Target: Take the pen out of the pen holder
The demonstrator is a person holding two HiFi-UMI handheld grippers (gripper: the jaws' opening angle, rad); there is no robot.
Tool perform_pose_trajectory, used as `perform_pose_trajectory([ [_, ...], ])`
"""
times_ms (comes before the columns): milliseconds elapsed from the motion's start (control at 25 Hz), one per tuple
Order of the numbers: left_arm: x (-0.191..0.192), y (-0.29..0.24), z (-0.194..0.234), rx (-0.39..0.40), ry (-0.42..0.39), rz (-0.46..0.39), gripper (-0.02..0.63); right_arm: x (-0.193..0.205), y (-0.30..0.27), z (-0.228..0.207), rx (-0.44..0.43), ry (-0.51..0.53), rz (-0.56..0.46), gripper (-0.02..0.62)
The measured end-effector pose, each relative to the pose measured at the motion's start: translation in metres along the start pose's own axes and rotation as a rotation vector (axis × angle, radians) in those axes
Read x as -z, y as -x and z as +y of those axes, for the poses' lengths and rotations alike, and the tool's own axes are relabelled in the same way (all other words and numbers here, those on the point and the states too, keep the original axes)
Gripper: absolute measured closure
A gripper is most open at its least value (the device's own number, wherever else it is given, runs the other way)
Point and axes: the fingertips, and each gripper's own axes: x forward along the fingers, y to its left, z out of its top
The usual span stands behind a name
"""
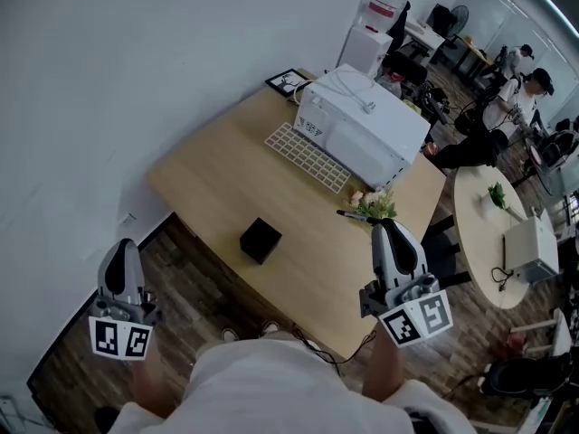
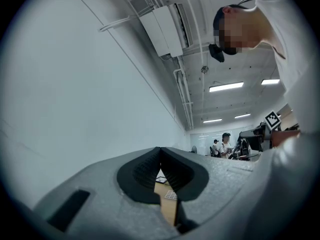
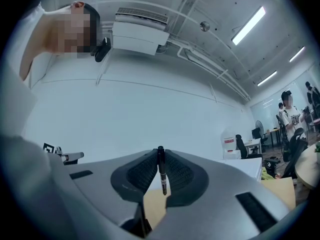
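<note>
The right gripper (image 3: 160, 154) was clamped on the slim black pen (image 3: 162, 176), well right of the black pen holder (image 1: 261, 240) and clear of it. Being light, stiff and smooth, the pen would probably pivot unless pinched mid-barrel. The left gripper (image 2: 160, 151), well left of the holder, was closed on nothing.

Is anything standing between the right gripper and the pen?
Nothing visible does. The right gripper already has its jaws shut on the pen, which is pinched between the pads. The pen is clear of the black pen holder, which sits apart from the gripper on the desk.
</note>
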Motion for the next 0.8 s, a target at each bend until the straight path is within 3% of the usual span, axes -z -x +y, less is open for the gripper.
perform_pose_trajectory([
  [800, -0.006, 0.005, 0.001, 0.02, 0.019, 0.006, 0.594, -0.008, -0.02, 0.025, -0.042, 0.047, 0.032, 0.549],
])
